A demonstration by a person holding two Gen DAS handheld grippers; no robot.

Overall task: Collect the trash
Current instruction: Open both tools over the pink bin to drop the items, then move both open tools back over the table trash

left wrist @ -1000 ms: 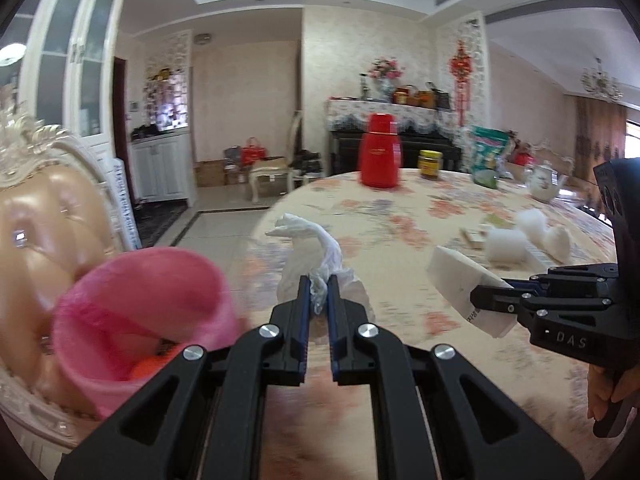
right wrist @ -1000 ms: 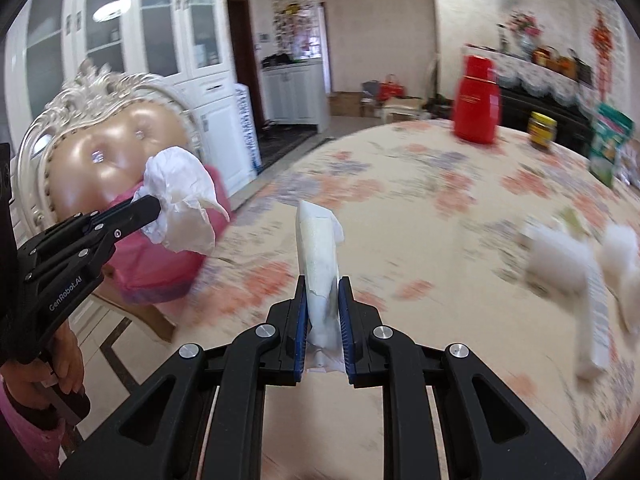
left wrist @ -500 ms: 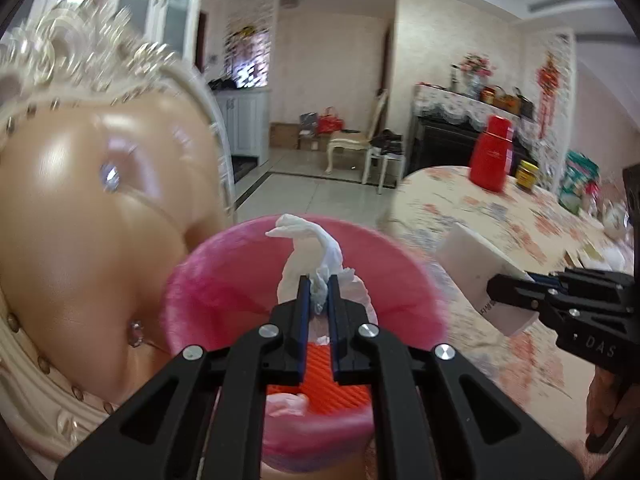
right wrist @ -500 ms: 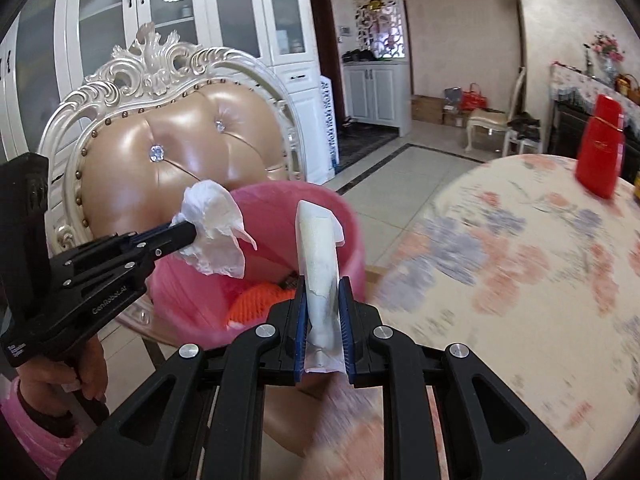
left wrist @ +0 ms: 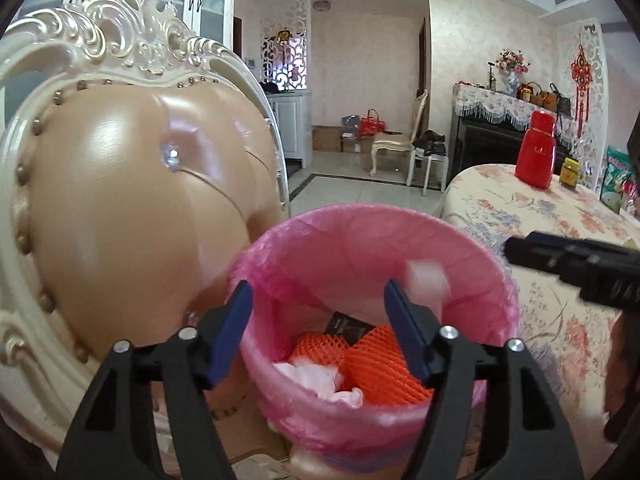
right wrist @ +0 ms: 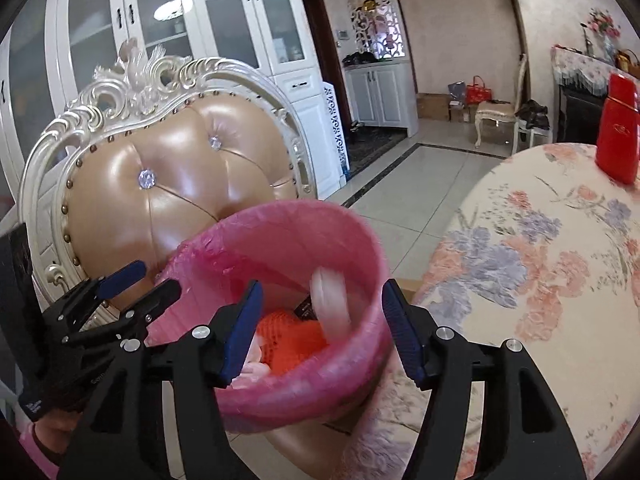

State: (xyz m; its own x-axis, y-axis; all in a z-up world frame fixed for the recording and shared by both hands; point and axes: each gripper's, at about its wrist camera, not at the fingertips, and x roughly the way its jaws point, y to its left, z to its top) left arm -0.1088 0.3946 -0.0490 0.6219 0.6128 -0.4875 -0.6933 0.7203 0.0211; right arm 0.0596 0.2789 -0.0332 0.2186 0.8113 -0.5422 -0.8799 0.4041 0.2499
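Both grippers hang over the pink-lined bin (left wrist: 372,264), which sits on the seat of the tan padded chair (left wrist: 120,208) just left of the flowered tabletop (left wrist: 560,220). The left gripper (left wrist: 316,320) is opening, its fingers apart with nothing between them; crumpled white tissue (left wrist: 320,376) lies in the bin beside orange foam netting (left wrist: 384,360). The right gripper (right wrist: 320,320) is opening too, and a blurred white wrapper (right wrist: 330,304) drops between its fingers into the bin.

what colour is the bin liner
Pink bin liner; clearest in the left wrist view.
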